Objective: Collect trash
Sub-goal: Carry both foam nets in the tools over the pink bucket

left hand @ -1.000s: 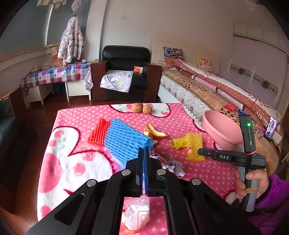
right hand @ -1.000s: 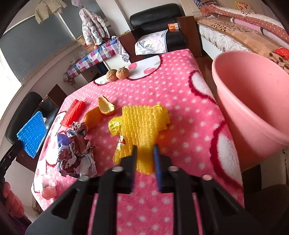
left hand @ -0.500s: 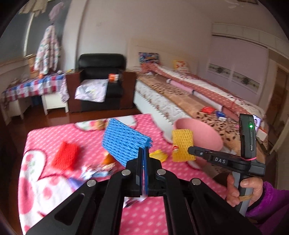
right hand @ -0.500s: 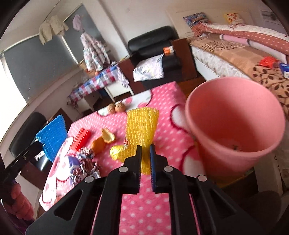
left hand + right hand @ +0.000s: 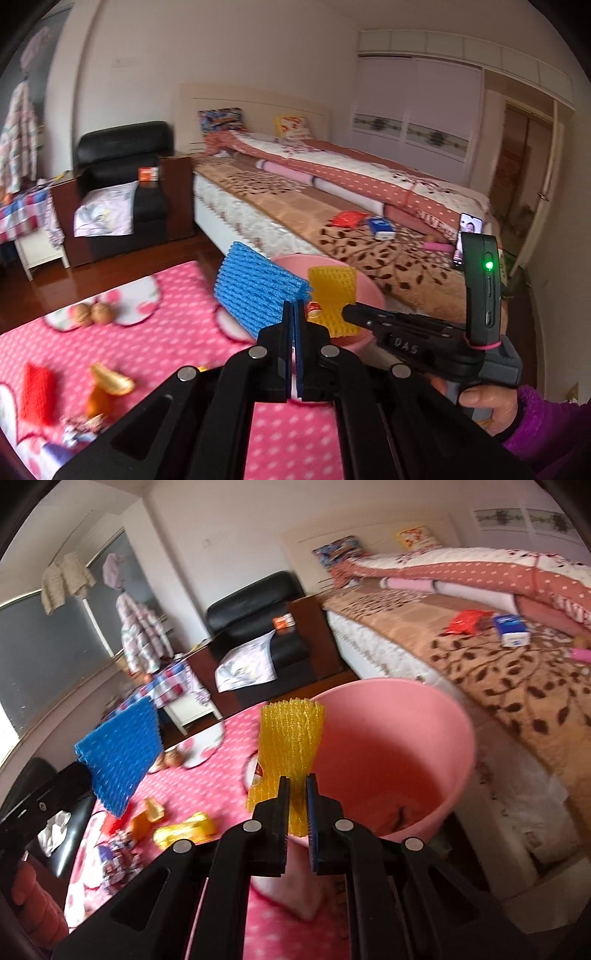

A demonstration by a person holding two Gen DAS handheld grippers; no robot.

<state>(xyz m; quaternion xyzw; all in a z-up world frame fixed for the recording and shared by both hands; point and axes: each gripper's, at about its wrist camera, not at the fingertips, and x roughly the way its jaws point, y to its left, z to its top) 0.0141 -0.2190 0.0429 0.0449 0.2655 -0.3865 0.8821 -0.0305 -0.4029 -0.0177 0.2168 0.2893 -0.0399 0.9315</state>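
Observation:
My left gripper (image 5: 294, 308) is shut on a blue foam net (image 5: 255, 291) and holds it in the air above the pink dotted table (image 5: 155, 306); the net also shows in the right wrist view (image 5: 120, 755). My right gripper (image 5: 296, 784) is shut on a yellow foam net (image 5: 290, 742) and holds it at the near rim of the pink bucket (image 5: 399, 738). In the left wrist view the yellow net (image 5: 334, 295) hangs over the bucket (image 5: 364, 291). The bucket holds a few dark scraps.
On the table lie a red foam net (image 5: 37, 391), orange peel (image 5: 109, 384), two walnuts (image 5: 92, 314), a gold wrapper (image 5: 184, 829) and crumpled wrappers (image 5: 118, 856). A bed (image 5: 369, 206) stands just behind the bucket. A black armchair (image 5: 122, 177) stands farther back.
Both grippers have lifted their foam nets off the table and carried them right toward the pink bucket. The yellow net now hangs at the bucket's rim.

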